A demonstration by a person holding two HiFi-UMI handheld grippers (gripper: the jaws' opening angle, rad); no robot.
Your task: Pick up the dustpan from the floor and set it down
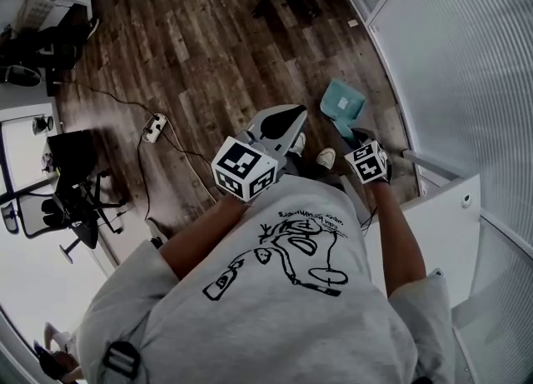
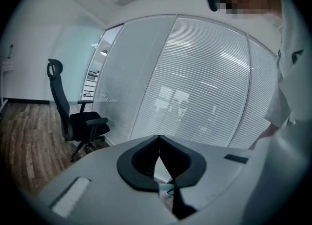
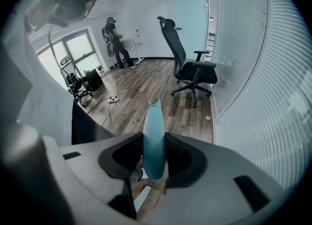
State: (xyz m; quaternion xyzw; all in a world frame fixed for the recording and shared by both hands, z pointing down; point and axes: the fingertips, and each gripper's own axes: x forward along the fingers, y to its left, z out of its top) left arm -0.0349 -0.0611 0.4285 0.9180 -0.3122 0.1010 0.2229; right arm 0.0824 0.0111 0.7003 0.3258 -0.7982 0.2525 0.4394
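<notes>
In the head view the teal dustpan [image 1: 343,101] lies over the wood floor by the glass wall, just beyond my right gripper [image 1: 351,135]. That gripper points steeply down and is shut on the dustpan's handle. In the right gripper view the teal dustpan [image 3: 154,138] stands as a narrow strip between the dark pads [image 3: 181,158] of my right gripper [image 3: 154,159]. My left gripper [image 1: 283,121] hovers in front of my chest, apart from the dustpan. In the left gripper view the left gripper [image 2: 158,141] has its tips meeting with nothing between them.
A glass wall with blinds [image 1: 466,66] runs along the right. A black office chair [image 3: 192,70] stands beside it. A white desk corner [image 1: 433,216] is at my right. A power strip [image 1: 154,128] with cables lies on the floor to the left. A person [image 3: 114,41] stands far back.
</notes>
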